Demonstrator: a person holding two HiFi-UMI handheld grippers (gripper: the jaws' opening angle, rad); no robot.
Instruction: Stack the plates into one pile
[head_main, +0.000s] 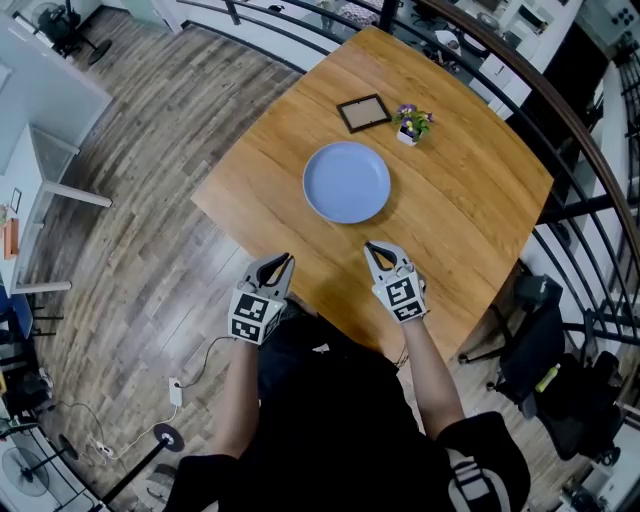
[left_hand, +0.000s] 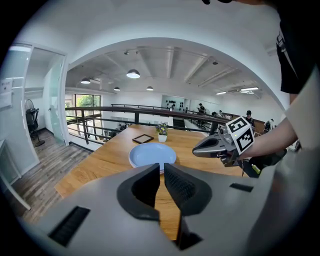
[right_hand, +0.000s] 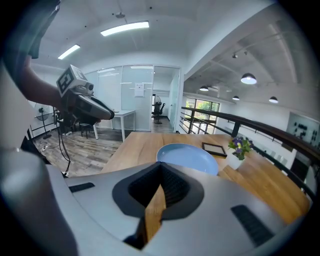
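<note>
A light blue plate (head_main: 347, 181) lies flat near the middle of the wooden table (head_main: 470, 210); I cannot tell whether others lie under it. It shows beyond both sets of jaws, as the plate (left_hand: 152, 154) and the plate (right_hand: 190, 156). My left gripper (head_main: 283, 262) hovers at the table's near edge, its jaws a narrow slit apart with nothing between them (left_hand: 161, 167). My right gripper (head_main: 372, 248) hangs over the table's near part, short of the plate, shut and empty (right_hand: 161, 167). Each gripper sees the other: the right gripper (left_hand: 196, 150), the left gripper (right_hand: 111, 115).
A small dark picture frame (head_main: 363, 112) and a white pot of purple flowers (head_main: 411, 124) stand behind the plate. A black railing (head_main: 590, 170) runs past the table's far and right sides. A dark chair (head_main: 535, 340) stands at the right. Cables lie on the wooden floor (head_main: 170, 390).
</note>
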